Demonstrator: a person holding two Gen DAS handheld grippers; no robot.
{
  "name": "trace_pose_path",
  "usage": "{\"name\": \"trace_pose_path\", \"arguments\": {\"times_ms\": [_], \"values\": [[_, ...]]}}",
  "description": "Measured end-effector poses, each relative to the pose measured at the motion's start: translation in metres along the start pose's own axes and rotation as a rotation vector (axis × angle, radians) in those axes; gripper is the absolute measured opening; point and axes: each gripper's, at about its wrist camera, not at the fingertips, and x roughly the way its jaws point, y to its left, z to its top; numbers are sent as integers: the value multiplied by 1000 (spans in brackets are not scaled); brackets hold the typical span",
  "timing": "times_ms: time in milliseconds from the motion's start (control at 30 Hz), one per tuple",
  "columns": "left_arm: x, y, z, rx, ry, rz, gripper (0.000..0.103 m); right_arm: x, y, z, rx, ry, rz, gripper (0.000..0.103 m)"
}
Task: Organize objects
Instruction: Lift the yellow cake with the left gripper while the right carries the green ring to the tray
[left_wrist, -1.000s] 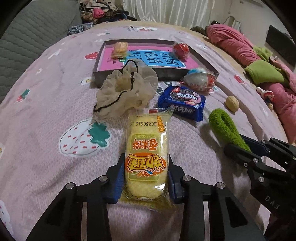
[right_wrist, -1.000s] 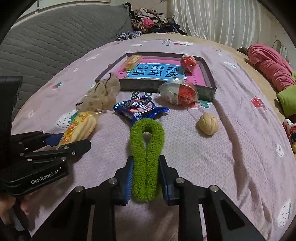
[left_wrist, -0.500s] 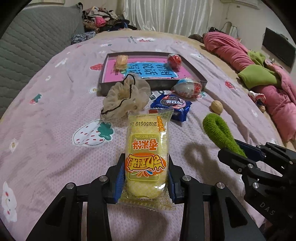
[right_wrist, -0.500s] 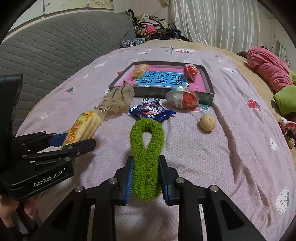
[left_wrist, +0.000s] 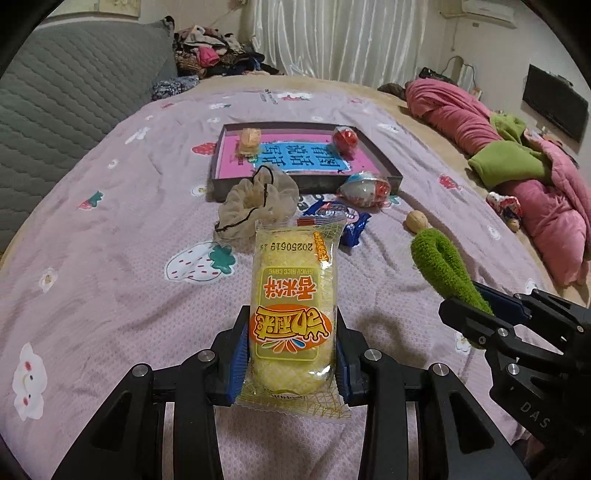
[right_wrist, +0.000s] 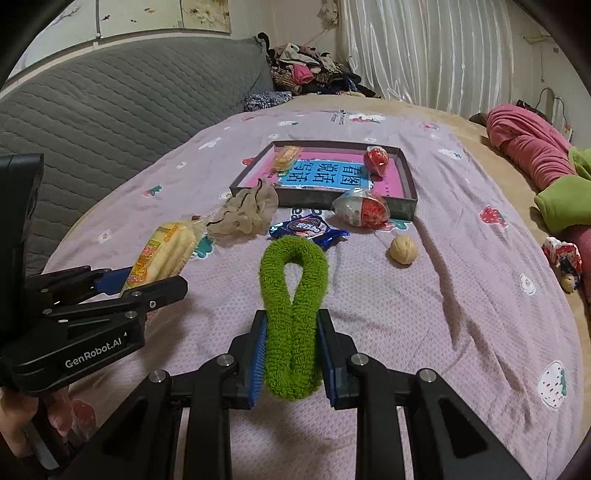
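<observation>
Over a bed (left_wrist: 110, 295) with a strawberry-print sheet, the left tongs (left_wrist: 291, 354) clench a yellow rice cake packet (left_wrist: 293, 306); the right tongs (right_wrist: 291, 354) clench a green looped towel (right_wrist: 293, 295).

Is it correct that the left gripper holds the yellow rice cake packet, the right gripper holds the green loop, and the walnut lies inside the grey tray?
Not quite. The walnut lies on the bedspread, outside the grey tray, as the right wrist view shows. The rest is right: the left gripper holds the yellow rice cake packet and the right gripper holds the green loop.
</observation>
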Motion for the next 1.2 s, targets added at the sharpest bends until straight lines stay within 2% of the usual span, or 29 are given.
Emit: {"name": "trace_pose_path", "arguments": {"times_ms": [367, 800, 1200], "values": [[-13, -4, 2, 6, -25, -8, 39, -19, 0, 0, 4, -47, 2, 26], [-32, -7, 38, 15, -94, -10, 39, -33, -3, 27, -10, -103, -13, 26], [-27, -5, 80, 22, -118, -1, 39, -33, -16, 65, -8, -143, -24, 26]]}}
